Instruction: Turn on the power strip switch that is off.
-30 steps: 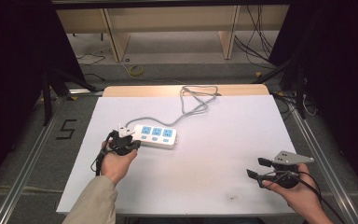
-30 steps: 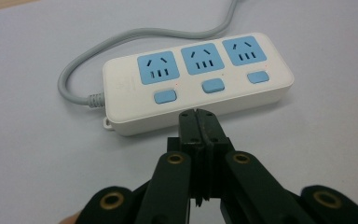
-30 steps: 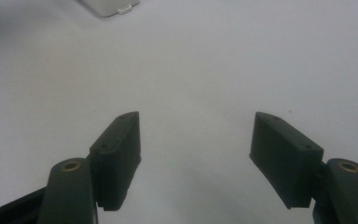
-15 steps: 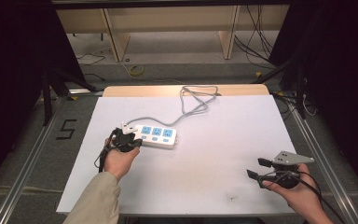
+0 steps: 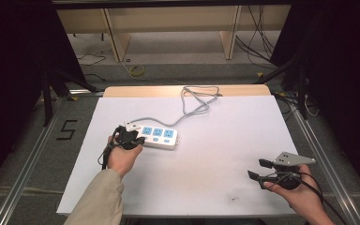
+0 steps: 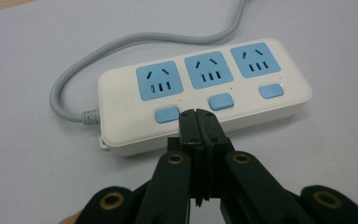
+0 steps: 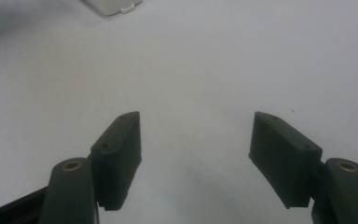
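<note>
left tongs [image 6: 199,114] clenched, jaws pressed together with nothing between them, tips at the near edge of the power strip [image 6: 200,88], between its first blue switch [image 6: 166,114] and middle switch [image 6: 220,101]; cannot tell if they touch it. in the high view the left tongs [image 5: 130,137] sit at the strip's left end. power strip [image 5: 157,136] lies flat on the white table [image 5: 206,159], left of centre, three blue sockets up, grey cable [image 5: 194,105] looping off to the far edge. right tongs [image 5: 258,169] released, jaws wide apart, empty, near the table's front right corner, well apart from the strip. right tongs [image 7: 193,140] over bare table.
</note>
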